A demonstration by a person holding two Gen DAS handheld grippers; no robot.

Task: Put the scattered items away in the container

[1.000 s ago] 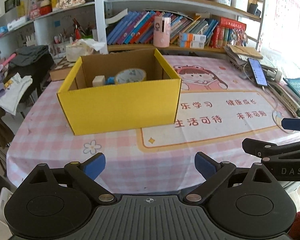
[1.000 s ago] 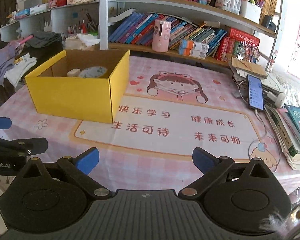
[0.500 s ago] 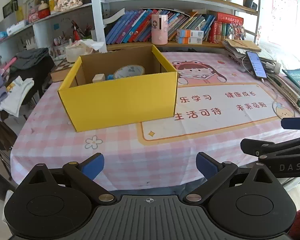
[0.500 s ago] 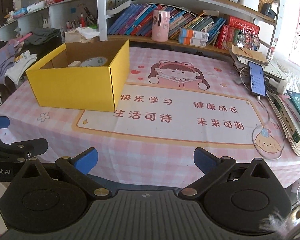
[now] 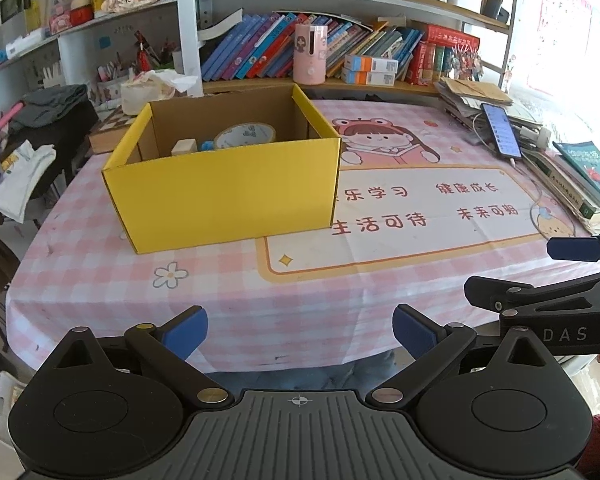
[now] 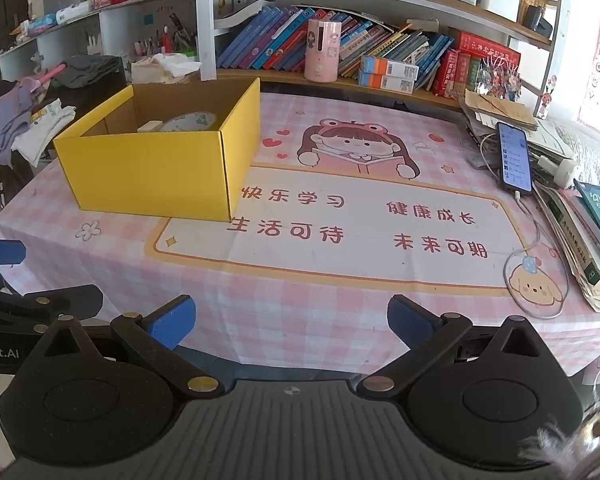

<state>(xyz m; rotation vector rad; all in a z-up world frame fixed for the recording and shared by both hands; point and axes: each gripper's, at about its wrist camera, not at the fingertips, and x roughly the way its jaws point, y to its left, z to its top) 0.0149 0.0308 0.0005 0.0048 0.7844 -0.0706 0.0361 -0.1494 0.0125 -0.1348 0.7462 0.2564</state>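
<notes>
Left gripper [image 5: 300,330]: jaws spread wide, nothing between the blue pads; held at the near edge of the table, off the cloth, well apart from the box.
Right gripper [image 6: 292,322]: jaws likewise spread wide and empty; at the near table edge, to the right of the left gripper. Its side profile shows at the right edge of the left wrist view.
Yellow box [image 5: 224,196]: open-topped cardboard container, upright on the left half of the table, toward the far side; its near right corner overlaps the printed mat.
Tape roll [image 5: 244,135]: inside the box, leaning against the far wall.
Pale block [image 5: 185,147]: inside the box, just left of the tape roll.
Blue item [image 5: 207,145]: small, inside the box between block and tape roll; too little shows to identify it.
Tablecloth [image 6: 300,320]: pink and white check, covering the table.
Printed mat [image 6: 340,220]: cartoon girl and Chinese characters, centre to right of the table.
Phone [image 6: 514,157]: screen lit, lying at the far right on a pile of papers, cable attached.
Books [image 6: 592,232]: stacked along the right table edge.
Bookshelf [image 6: 380,52]: behind the table, rows of books, with a pink cylinder [image 6: 321,50] upright on it.
</notes>
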